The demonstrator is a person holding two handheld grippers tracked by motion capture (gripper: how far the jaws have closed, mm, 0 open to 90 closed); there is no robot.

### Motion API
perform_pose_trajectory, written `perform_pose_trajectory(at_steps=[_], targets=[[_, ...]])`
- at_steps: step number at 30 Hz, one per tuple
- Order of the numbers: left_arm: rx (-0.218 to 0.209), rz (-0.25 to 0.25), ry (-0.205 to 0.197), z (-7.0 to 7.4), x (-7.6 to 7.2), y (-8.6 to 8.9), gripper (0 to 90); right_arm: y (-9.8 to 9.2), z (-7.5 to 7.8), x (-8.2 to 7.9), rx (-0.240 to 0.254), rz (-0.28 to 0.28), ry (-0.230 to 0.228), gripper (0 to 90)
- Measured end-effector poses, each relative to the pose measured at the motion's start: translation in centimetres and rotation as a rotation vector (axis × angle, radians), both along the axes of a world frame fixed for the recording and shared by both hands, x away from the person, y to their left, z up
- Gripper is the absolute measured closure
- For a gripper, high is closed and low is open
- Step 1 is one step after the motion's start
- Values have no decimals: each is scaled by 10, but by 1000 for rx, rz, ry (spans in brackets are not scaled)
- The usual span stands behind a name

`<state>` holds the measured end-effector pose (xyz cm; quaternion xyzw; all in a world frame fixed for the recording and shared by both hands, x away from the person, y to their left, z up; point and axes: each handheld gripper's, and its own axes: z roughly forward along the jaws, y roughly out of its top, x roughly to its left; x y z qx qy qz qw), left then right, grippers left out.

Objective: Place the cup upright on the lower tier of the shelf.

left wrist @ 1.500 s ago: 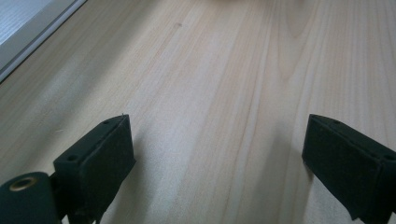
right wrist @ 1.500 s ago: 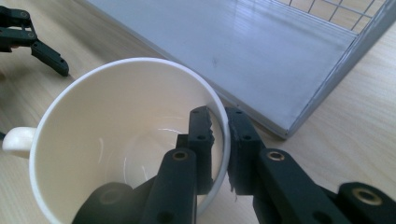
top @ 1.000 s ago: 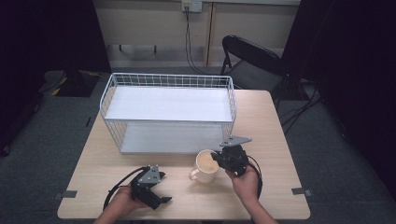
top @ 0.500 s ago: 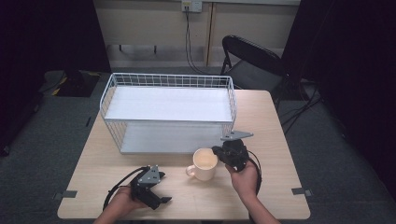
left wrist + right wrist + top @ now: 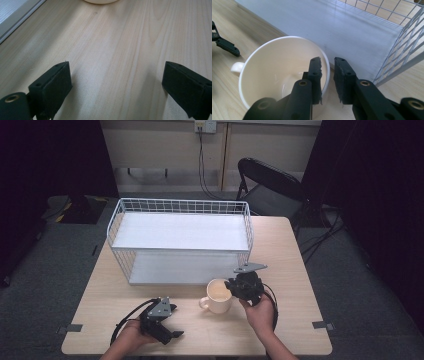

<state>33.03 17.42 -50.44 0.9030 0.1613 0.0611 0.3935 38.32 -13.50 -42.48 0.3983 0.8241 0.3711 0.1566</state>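
Observation:
A cream mug stands on the wooden table, just in front of a white wire rack, with its handle to the left. My right gripper is shut on the mug's right rim, one jaw inside and one outside. Near the front left of the table my left gripper rests, held by a hand. Its jaws stand wide apart over bare wood, with the mug's base farther ahead.
The rack has two white shelf boards; its lower board lies right behind the mug, and its edge is also in the left gripper view. A black folding chair stands behind the table's far right corner.
The right gripper has shifted the mug slightly left and set it more level. The left gripper has stayed where it was.

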Motion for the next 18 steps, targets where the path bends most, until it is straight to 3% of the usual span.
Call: perform_pose_trajectory(at_steps=[4, 8, 9, 18], targets=[[-1, 0, 0, 0, 0, 0, 83, 2, -2, 2, 0, 6, 18, 804], [-1, 0, 0, 0, 0, 0, 83, 6, -2, 2, -25, 19, 8, 831], [0, 0, 0, 0, 0, 0, 83, 9, -1, 0, -54, 21, -15, 841], [0, 0, 0, 0, 0, 0, 83, 11, 5, 0, -35, 1, -66, 849]])
